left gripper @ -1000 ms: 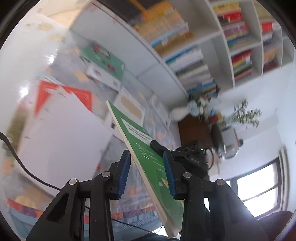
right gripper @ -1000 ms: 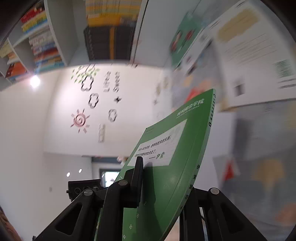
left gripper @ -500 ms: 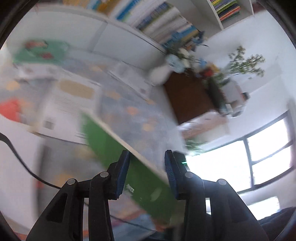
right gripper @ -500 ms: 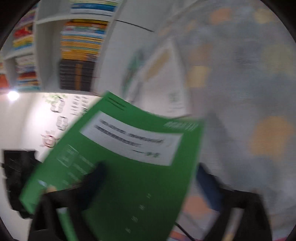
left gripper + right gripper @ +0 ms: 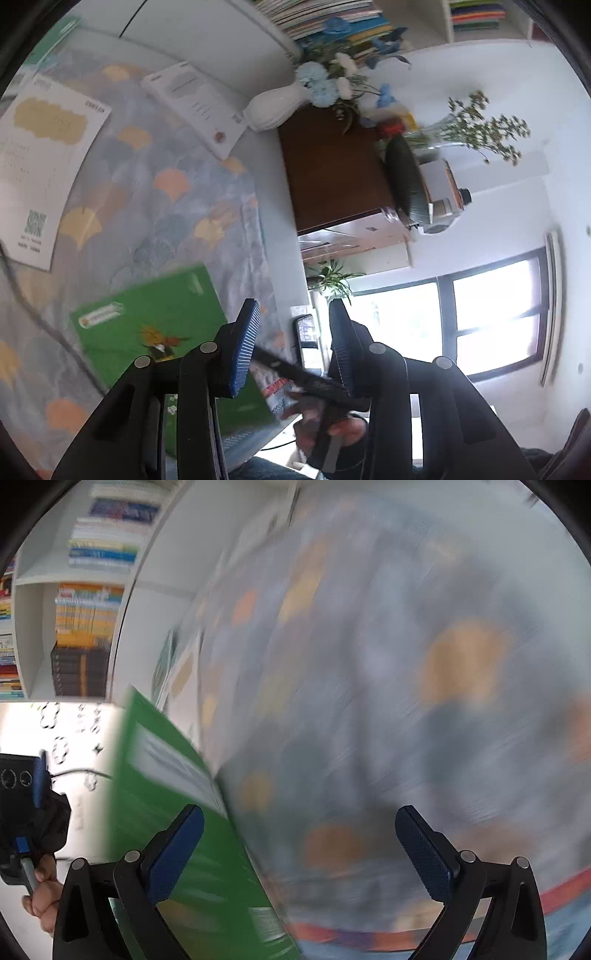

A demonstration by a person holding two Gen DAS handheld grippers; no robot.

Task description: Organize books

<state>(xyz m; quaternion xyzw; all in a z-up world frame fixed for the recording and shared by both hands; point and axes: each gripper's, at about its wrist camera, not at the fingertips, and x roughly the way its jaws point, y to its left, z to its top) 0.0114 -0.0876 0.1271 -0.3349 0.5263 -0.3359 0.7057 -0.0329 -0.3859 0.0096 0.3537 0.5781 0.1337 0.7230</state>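
One thin green softcover book [image 5: 155,332] is lying flat on the patterned tablecloth [image 5: 155,206], lower left of frame; two white books [image 5: 40,155] are waiting upper left. Left gripper [image 5: 291,343] and right gripper [image 5: 299,849] are both hanging released, holding nothing.

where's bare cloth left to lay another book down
Bare tablecloth runs between the big white book, the small white book and the green book. The cloth's left side is crowded with the big white book and a cable.
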